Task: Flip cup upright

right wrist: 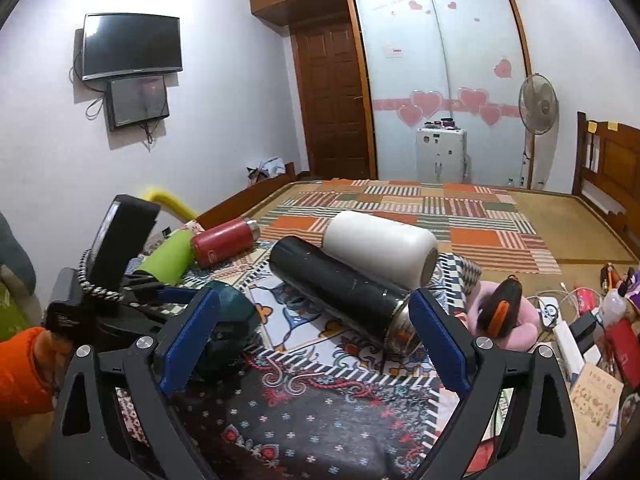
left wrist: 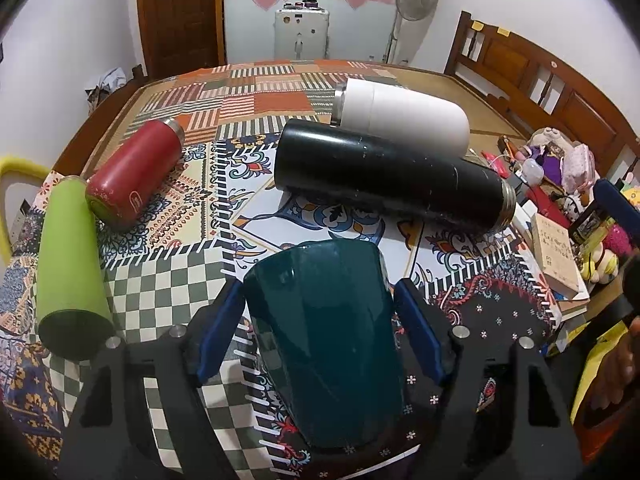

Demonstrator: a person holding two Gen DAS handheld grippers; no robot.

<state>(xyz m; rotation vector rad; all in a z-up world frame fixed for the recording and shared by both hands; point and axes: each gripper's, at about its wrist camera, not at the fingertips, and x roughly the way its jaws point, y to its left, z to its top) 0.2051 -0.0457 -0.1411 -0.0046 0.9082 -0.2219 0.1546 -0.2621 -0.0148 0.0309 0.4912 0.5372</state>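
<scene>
A dark teal cup lies on its side on the patterned cloth, its closed base pointing away from me. My left gripper straddles it: both blue pads sit beside its walls, a small gap on each side, jaws open. The cup also shows in the right wrist view, behind my right gripper's left finger. My right gripper is open and empty above the cloth, with the black flask's mouth just inside its right finger.
A black flask, white flask, red flask and green tumbler lie on their sides on the cloth. Boxes, toys and cables crowd the right edge. A pink cushion with an orange-black tool lies right.
</scene>
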